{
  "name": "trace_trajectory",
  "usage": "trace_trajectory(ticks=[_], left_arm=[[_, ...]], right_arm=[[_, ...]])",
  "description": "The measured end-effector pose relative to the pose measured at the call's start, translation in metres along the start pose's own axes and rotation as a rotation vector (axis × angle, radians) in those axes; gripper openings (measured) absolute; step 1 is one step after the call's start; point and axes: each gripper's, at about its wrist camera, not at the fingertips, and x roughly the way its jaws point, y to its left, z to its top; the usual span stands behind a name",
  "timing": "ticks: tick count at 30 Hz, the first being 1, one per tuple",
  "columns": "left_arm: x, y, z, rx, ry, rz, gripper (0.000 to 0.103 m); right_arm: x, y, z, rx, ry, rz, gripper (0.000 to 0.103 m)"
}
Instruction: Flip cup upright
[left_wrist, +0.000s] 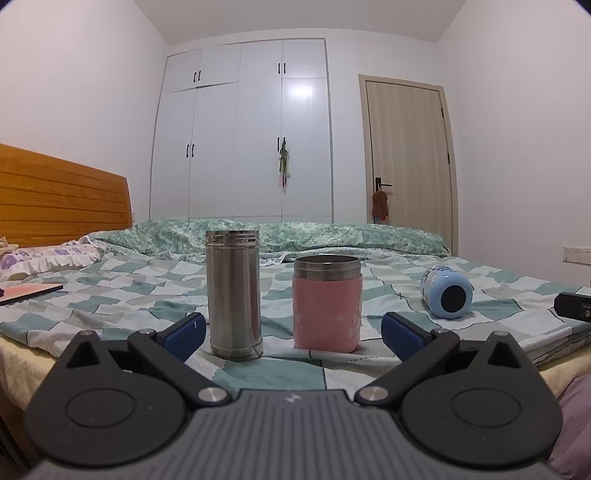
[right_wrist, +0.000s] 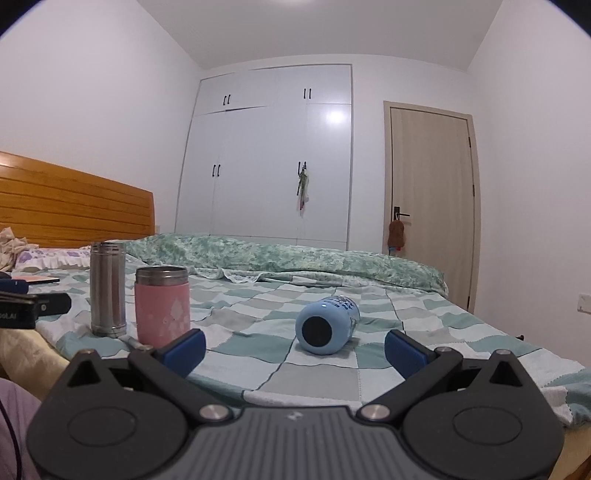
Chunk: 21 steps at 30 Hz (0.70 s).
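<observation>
A light blue cup (right_wrist: 327, 323) lies on its side on the checked bedspread, its dark base facing me; it also shows at the right of the left wrist view (left_wrist: 446, 297). A steel cup (left_wrist: 234, 293) and a pink cup (left_wrist: 327, 304) stand upright side by side; both show at the left of the right wrist view, steel (right_wrist: 108, 288) and pink (right_wrist: 163, 307). My left gripper (left_wrist: 293, 338) is open and empty, just short of the two upright cups. My right gripper (right_wrist: 295, 350) is open and empty, just short of the lying blue cup.
The bed (left_wrist: 110, 295) has a wooden headboard (left_wrist: 62, 195) at the left, a pillow (left_wrist: 40, 258) and a flat pink book (left_wrist: 29, 291). A rolled green quilt (right_wrist: 295, 258) lies across the far side. A white wardrobe (left_wrist: 243, 129) and a door (left_wrist: 410, 147) stand behind.
</observation>
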Motion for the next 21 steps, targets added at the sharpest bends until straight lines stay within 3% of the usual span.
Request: trace_trajectory(ticks=[21], left_arm=[[0.0016, 0.0019, -0.0021, -0.005, 0.003, 0.003, 0.103]], right_arm=[[0.0028, 0.0027, -0.0011, -0.004, 0.006, -0.009, 0.103]])
